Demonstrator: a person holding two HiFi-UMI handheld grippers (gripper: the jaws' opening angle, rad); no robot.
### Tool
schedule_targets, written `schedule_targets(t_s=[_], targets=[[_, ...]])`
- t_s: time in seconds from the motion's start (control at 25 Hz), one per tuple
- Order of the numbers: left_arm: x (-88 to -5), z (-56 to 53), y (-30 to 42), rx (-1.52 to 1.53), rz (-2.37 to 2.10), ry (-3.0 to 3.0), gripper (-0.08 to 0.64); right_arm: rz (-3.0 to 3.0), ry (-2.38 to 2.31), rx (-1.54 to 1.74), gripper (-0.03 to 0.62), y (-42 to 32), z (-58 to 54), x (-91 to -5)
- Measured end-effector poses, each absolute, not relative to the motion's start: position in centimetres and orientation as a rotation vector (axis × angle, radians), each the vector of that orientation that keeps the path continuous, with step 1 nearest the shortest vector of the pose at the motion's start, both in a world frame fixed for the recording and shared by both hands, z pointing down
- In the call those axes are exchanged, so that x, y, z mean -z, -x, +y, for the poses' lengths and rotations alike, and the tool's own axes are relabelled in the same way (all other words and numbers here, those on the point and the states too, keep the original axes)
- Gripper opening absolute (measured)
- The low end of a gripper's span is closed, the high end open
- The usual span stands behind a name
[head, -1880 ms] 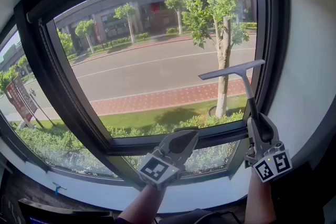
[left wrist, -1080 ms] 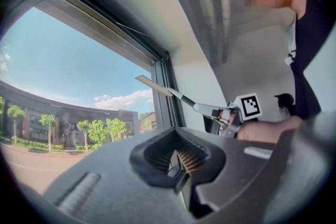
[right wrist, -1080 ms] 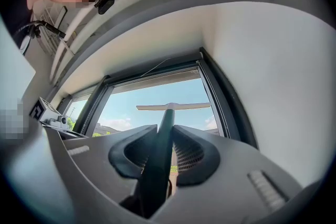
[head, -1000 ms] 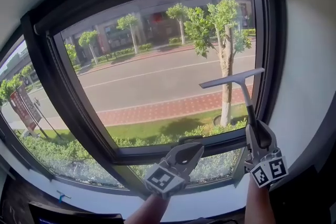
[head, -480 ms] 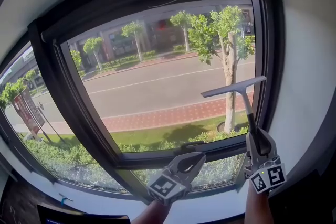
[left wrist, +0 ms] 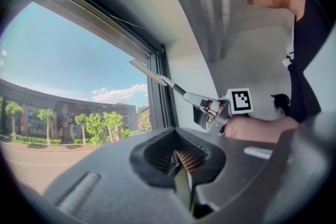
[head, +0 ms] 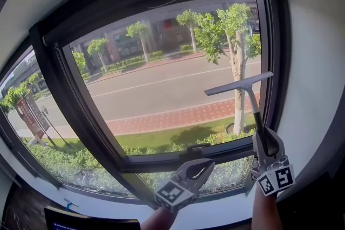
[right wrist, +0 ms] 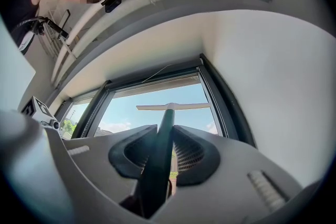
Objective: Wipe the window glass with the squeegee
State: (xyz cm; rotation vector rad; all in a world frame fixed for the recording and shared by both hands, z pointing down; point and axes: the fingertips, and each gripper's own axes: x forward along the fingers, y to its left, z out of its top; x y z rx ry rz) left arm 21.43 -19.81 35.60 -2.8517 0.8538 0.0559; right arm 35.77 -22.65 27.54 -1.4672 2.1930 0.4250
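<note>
**squeegee clamped in the right jaws, blade up at the right side of the pane**

in the head view the right gripper (head: 262, 143) sits at about 5 o'clock in the picture, just in front of the lower bar of the window frame (head: 89, 118). its jaws are closed on the dark handle of the squeegee (head: 239, 84). the handle rises out of the jaws toward 12 o'clock, leaning slightly left. the pale blade lies crosswise at its top, tilted so that the right end is the higher one.

the blade sits over the right part of the window glass (head: 161, 83), across the trunk of a tree (head: 234, 29) outside, with its right end near the right upright of the frame. whether the blade edge actually presses on the glass cannot be judged from these views.

the right gripper view shows the same hold. the handle fills the gap between the two ribbed jaws and runs straight up to 12 o'clock, where the blade spreads left and right against the sky.

the left gripper (head: 202, 165) is at 6 o'clock in the head view, low before the window's bottom bar, at about 8 o'clock from the right gripper and apart from the squeegee. in its own view its jaws are pressed together with nothing between them. the right gripper and squeegee show beyond them at about 1 o'clock.
</note>
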Motion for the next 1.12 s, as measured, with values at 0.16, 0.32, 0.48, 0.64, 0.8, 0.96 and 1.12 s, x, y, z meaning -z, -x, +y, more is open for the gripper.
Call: schedule_targets(t_s=[0.16, 0.32, 0.48, 0.64, 0.8, 0.96, 1.12], targets=[[-34.9, -20.4, -21.5, -0.056, 0.858, 2.838, 0.003, 2.159, 1.446, -0.452, 0.097, -36.1, -23.7, -25.3], [-34.7, -21.6, -21.2, -0.087, 0.860, 2.817, 0.003, 2.129, 1.417, -0.512, 0.098, -36.2, -24.8, -22.2], [-33.8, -22.1, -21.4, -0.076, 0.856, 2.827, 0.003, 2.087, 1.417, -0.567, 0.098, -36.9, -26.0, -19.0], [-32.4, -23.0, -20.7, -0.095, 0.850, 2.808, 0.003, 2.042, 1.432, -0.613, 0.098, -37.3, -27.4, -16.2], [-31.6, -24.0, -20.0, -0.125, 0.855, 2.795, 0.003, 2.016, 1.432, -0.657, 0.098, -37.6, -28.9, -14.3], [-30.7, -24.8, -19.5, -0.142, 0.844, 2.770, 0.003, 1.997, 1.421, -0.684, 0.098, -37.3, -30.1, -12.5], [-30.2, -25.5, -19.5, -0.162, 0.835, 2.762, 0.003, 1.984, 1.418, -0.700, 0.098, -37.2, -31.1, -11.2]])
